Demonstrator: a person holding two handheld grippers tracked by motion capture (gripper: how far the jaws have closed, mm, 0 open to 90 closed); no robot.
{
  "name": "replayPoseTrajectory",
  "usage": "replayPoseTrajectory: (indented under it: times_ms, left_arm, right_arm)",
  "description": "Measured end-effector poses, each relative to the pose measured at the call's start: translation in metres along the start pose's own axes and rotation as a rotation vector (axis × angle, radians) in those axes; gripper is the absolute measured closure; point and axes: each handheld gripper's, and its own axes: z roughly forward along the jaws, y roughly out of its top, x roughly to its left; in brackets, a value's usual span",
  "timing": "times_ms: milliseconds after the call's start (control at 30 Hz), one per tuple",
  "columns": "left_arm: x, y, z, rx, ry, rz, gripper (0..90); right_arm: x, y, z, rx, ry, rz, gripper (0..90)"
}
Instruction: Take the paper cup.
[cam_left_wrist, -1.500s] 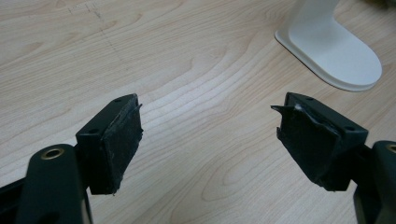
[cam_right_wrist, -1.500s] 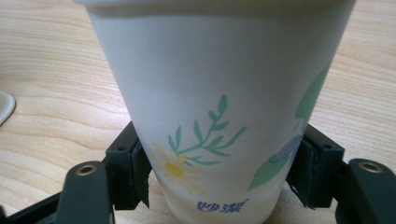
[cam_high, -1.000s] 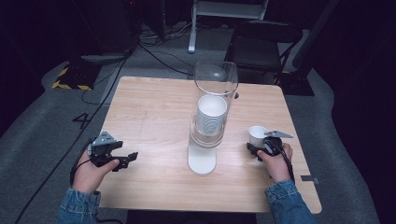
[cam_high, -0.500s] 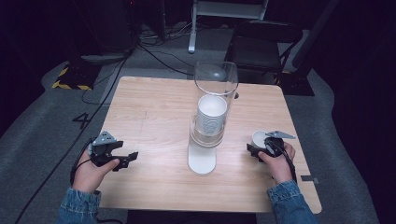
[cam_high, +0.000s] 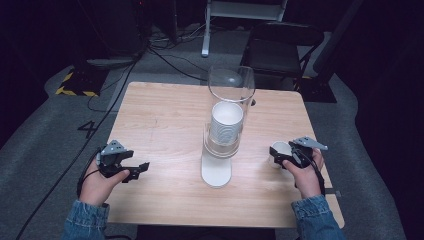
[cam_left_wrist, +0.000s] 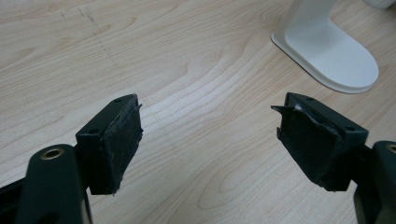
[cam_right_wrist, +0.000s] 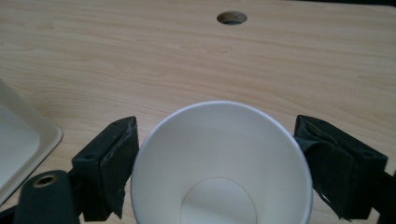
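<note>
A white paper cup stands upright on the wooden table at the right. My right gripper is over it, and its jaws have just been opening. In the right gripper view the cup sits between the two spread pads, its mouth facing the camera; I cannot tell if the pads touch its wall. A clear tube holding a stack of white cups rises from a white stand at the table's middle. My left gripper rests open at the left with nothing between its jaws.
The stand's white base lies ahead and right of the left gripper, and its edge is left of the right gripper. A round hole is in the tabletop beyond the cup. A chair and cables stand behind the table.
The right hand has risen a little with its gripper. The cup, hidden under the gripper half a second ago, shows again by its jaws. The left hand has kept still.
</note>
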Motion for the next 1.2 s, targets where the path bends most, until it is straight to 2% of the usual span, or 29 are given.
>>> replayPoseTrajectory:
  times_ms: [133,200,400,600,833,867,1000,1100,1200]
  left_arm:
    - [-0.003,0.0,-0.001,-0.003,0.008,0.001,21.3]
    - [-0.007,-0.001,-0.001,0.002,0.008,0.021,21.3]
    - [-0.026,0.0,0.004,0.021,-0.023,0.068,21.4]
    - [-0.037,0.002,0.008,0.027,-0.053,0.094,21.3]
    - [-0.042,0.001,0.018,0.051,-0.074,0.104,21.4]
    - [-0.041,0.001,0.019,0.056,-0.075,0.117,21.4]
    - [-0.043,0.0,0.023,0.077,-0.09,0.114,21.1]
    - [-0.043,-0.001,0.025,0.087,-0.092,0.113,20.9]
    - [-0.043,-0.002,0.027,0.099,-0.095,0.117,20.6]
  right_arm:
    - [0.004,0.007,-0.011,-0.057,0.006,-0.008,16.3]
    - [0.009,0.01,-0.019,-0.068,0.025,-0.022,16.2]
    - [0.031,0.012,-0.038,-0.055,0.178,-0.127,16.2]
    - [0.055,0.011,-0.049,-0.054,0.259,-0.176,16.2]
    - [0.079,0.001,-0.047,-0.006,0.351,-0.226,16.3]
    - [0.082,-0.001,-0.046,0.002,0.36,-0.237,16.3]
    - [0.095,-0.008,-0.041,0.037,0.419,-0.258,16.3]
    - [0.102,-0.015,-0.037,0.062,0.454,-0.271,16.2]
    - [0.107,-0.024,-0.029,0.092,0.508,-0.274,16.3]
